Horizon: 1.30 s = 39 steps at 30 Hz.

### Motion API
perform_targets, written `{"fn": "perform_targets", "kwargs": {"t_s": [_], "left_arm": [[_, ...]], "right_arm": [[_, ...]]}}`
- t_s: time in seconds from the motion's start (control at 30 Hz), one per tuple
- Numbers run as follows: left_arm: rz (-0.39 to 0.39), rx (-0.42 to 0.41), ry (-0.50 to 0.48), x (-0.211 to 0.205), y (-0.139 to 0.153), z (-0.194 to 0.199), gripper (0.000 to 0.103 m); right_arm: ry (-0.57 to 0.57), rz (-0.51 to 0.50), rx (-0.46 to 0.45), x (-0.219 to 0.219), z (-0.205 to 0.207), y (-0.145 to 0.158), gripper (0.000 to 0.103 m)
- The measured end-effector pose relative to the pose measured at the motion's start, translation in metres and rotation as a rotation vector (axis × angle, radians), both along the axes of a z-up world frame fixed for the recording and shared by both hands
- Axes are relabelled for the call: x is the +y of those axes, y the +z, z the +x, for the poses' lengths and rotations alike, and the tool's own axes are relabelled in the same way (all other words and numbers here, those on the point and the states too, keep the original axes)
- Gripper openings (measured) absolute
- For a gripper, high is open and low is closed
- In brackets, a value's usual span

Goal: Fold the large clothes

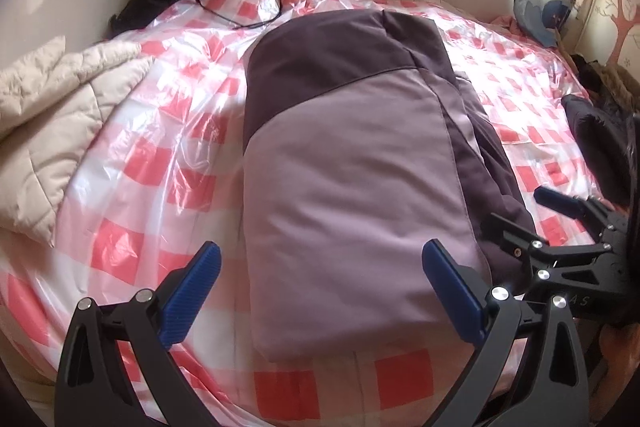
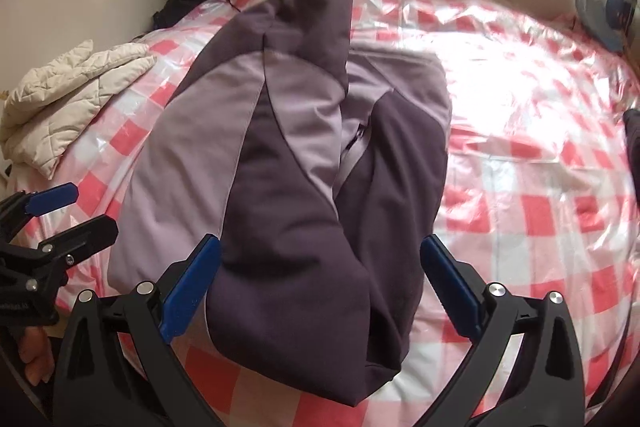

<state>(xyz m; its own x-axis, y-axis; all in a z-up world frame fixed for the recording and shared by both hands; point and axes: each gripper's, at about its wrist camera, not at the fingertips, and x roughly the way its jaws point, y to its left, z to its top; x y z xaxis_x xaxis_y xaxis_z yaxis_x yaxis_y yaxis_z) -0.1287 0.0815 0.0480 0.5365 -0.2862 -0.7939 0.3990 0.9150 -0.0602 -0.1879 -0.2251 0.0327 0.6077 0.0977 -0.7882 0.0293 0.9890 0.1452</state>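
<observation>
Left wrist view: the right gripper (image 1: 516, 211) is cut off by the right edge; only one blue pad and the black linkage show, so its jaw gap cannot be judged there. The cream quilted coat (image 1: 48, 115) runs out of frame at left. A dark garment (image 1: 596, 131) at right is partly hidden behind the gripper body. The black cable (image 1: 248, 7) ends out of frame at the top.

Right wrist view: the left gripper (image 2: 60, 211) is cropped by the left edge. The purple jacket (image 2: 288, 155) near hem is hidden behind the gripper frame. The hand (image 2: 36, 359) at lower left shows only fingertips.
</observation>
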Motion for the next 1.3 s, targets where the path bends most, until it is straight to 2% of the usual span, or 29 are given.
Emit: {"fn": "perform_targets", "kwargs": {"t_s": [0.53,0.9,1.3], "left_arm": [[0.021,-0.003,0.004,-0.0056,-0.0023,0.0025,0.097],[0.021,0.003,0.008,-0.0046,-0.0042,0.0028,0.097],[0.029,0.008,0.024,-0.0037,-0.0087,0.0071,0.097]], "right_arm": [[0.030,-0.055,-0.030,0.0062,-0.0022,0.0073,0.096],[0.029,-0.049,-0.032,0.0061,-0.0030,0.0079,0.096],[0.023,-0.037,0.019,0.0088,0.0068,0.0058,0.096]]}}
